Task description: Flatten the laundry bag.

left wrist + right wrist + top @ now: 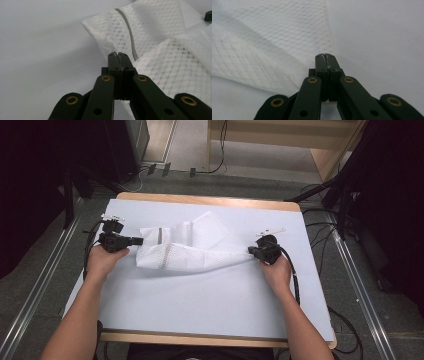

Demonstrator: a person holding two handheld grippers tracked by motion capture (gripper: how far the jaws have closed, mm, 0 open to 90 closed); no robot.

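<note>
White mesh cloth | left tool clamps one end | right tool clamps other | no readable writing

A wood-edged table topped by a pale blue mat bears a crumpled white mesh cloth.

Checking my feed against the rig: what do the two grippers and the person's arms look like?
Both the left gripper and the right gripper are black, with linkage arms on brass-coloured pivot pins and flat, narrow jaws. Each carries a pale plate on top and trails a black cable. The forearms are bare, with no sleeves in view.
</note>
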